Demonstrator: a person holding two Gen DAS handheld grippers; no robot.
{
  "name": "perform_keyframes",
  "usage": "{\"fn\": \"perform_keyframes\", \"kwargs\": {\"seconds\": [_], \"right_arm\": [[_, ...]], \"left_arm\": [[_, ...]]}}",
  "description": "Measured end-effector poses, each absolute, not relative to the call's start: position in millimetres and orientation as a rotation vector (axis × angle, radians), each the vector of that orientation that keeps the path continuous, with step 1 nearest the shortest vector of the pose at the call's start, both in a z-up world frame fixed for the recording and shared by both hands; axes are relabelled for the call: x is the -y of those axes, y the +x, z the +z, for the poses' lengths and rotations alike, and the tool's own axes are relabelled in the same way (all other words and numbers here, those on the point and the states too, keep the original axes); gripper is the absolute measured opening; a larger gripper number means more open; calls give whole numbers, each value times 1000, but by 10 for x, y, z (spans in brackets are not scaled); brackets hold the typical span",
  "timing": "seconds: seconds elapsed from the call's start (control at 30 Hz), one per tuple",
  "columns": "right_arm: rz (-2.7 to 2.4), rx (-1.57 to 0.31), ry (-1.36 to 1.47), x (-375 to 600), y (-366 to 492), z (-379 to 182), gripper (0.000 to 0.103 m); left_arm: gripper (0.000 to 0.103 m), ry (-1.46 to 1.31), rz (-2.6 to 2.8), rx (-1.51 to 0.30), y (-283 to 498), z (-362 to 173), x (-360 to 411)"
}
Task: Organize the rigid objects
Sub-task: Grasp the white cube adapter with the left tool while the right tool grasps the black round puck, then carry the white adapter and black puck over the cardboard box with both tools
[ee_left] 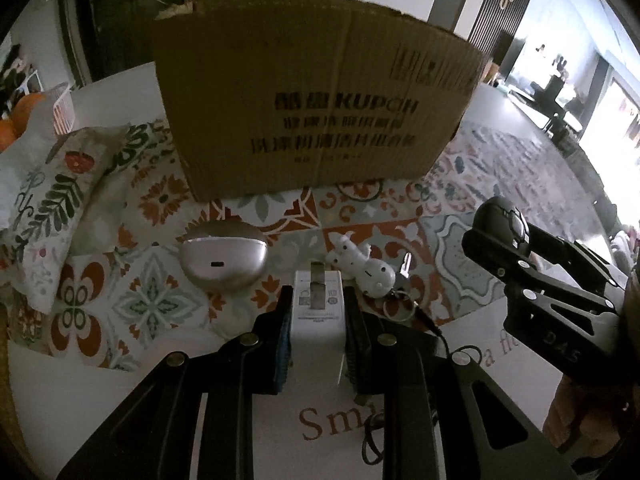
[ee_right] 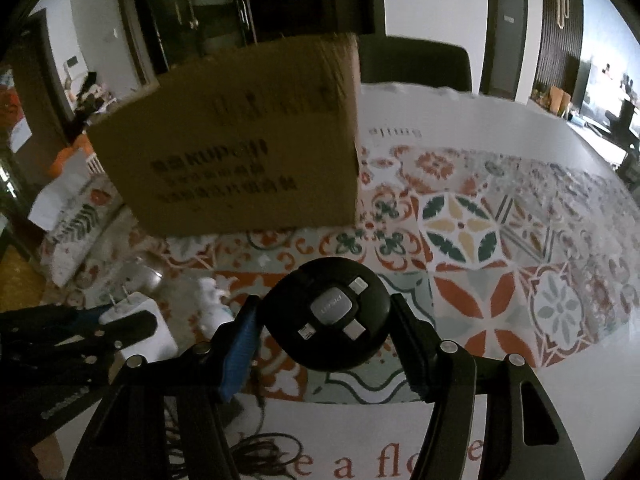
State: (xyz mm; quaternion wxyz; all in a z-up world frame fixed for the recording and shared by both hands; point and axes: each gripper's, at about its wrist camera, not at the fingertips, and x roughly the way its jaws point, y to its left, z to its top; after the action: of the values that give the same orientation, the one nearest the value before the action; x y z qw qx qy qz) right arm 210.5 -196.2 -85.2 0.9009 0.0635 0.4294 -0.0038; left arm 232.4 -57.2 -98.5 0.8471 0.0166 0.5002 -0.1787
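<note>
The left tool (ee_left: 316, 312) is clamped on a white plug adapter (ee_left: 318, 306), prongs pointing forward, held above the patterned cloth (ee_left: 160, 304) on the bench (ee_right: 460, 112). The right tool (ee_right: 328, 340) grips a round black device (ee_right: 330, 312) between its pads, also clear of the cloth. Ahead of both stands a cardboard box (ee_left: 312, 100), printed side facing the cameras. On the cloth before the box lie a silver oval case (ee_left: 222, 258) and, to its right, a small white spotted figure (ee_left: 362, 266) with a key ring (ee_left: 396, 306) beside it.
</note>
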Motion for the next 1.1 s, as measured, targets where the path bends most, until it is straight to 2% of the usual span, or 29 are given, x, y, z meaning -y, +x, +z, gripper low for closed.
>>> {"fn": "perform_keyframes", "kwargs": {"seconds": [0.27, 1.1], "right_arm": [[11, -849, 119, 1836, 2035, -672, 64], [71, -678, 122, 1722, 2172, 172, 64]], "left_arm": [[23, 21, -371, -1008, 2263, -855, 518], [23, 42, -373, -775, 2408, 138, 418]]}}
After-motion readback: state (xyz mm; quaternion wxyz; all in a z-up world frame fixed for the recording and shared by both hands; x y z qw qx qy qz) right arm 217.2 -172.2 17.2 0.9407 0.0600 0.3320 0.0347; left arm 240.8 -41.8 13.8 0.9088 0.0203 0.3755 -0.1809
